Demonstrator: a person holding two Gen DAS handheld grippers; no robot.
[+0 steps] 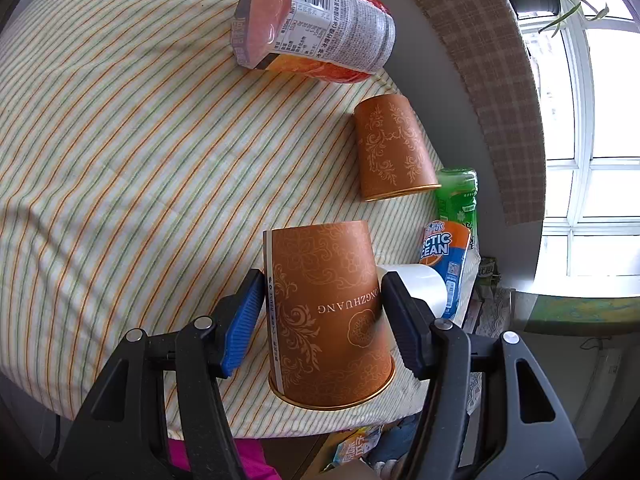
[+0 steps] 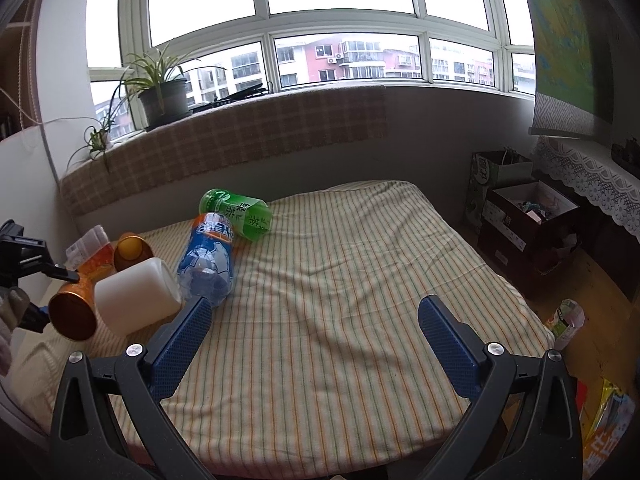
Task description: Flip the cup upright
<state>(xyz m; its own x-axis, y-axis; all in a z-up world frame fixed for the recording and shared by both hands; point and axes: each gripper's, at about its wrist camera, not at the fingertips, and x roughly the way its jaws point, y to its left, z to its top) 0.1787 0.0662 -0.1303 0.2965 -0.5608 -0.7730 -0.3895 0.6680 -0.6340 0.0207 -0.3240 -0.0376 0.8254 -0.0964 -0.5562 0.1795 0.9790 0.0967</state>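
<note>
Clamping the nearer brown paper cup (image 1: 332,312) between its blue pads (image 1: 243,320), your left gripper (image 1: 322,316) holds it by the side wall, with the gold rim toward the camera and the closed base pointing away. In the right wrist view the same cup (image 2: 74,312) shows its open mouth facing sideways, tipped over at the left edge of the striped cloth (image 2: 340,300) that covers the counter; whether it touches the cloth I cannot tell.

A second brown paper cup (image 1: 394,148) lies on its side farther out on the cloth, apart from the held one, its rim turned toward your gripper. Beyond it an instant noodle cup (image 1: 316,20) lies tilted near the far edge. Just beside the held cup, on its right, sits a white plastic container (image 1: 420,284), and next to that a blue-and-orange Arctic Ocean bottle (image 1: 446,256) lies on its side, with a green tea bottle (image 1: 458,196) lying past it.

Your right gripper (image 2: 316,344) hangs over the open middle of the cloth with its fingers (image 2: 180,344) spread wide apart and nothing between them. A potted spider plant (image 2: 162,92) stands on the windowsill behind.
</note>
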